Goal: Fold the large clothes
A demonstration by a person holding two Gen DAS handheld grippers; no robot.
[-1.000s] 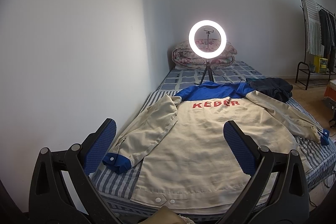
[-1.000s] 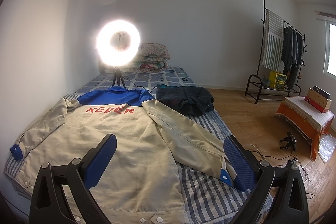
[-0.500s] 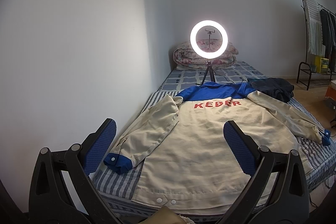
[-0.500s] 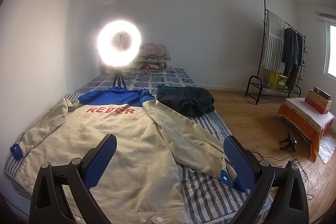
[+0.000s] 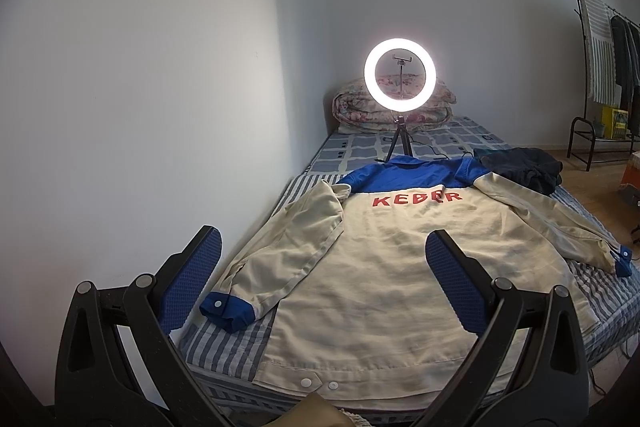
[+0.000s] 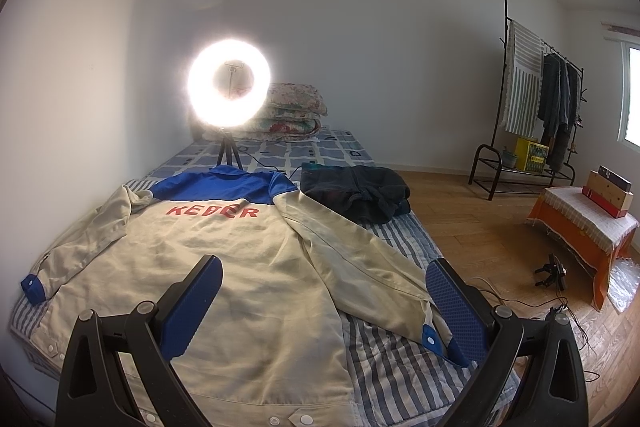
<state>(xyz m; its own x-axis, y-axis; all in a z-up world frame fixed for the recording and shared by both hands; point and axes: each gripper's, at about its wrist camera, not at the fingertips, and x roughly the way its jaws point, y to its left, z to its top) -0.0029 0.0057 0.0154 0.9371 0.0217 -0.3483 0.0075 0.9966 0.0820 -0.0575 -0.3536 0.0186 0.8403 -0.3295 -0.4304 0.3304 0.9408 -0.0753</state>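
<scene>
A large beige jacket (image 5: 384, 267) with a blue yoke, blue cuffs and red letters lies spread flat, back up, on the striped bed (image 5: 224, 343); it also shows in the right wrist view (image 6: 224, 267). Its left sleeve ends in a blue cuff (image 5: 226, 309) near the bed's left edge, its right sleeve in a blue cuff (image 6: 432, 339) near the right edge. My left gripper (image 5: 320, 275) is open and empty, above the hem end of the jacket. My right gripper (image 6: 324, 299) is open and empty, above the jacket's right side.
A lit ring light on a tripod (image 5: 400, 75) stands on the bed behind the collar. A dark garment (image 6: 356, 193) lies beside the right shoulder. Folded quilts (image 5: 396, 107) sit at the bed head. A wall runs along the left; a clothes rack (image 6: 532, 107) and orange-draped stool (image 6: 588, 227) stand on the right.
Both grippers have drifted slightly, the left view shifting a little so the jacket sits further right. Both jaws stay open. The jacket has not moved.
</scene>
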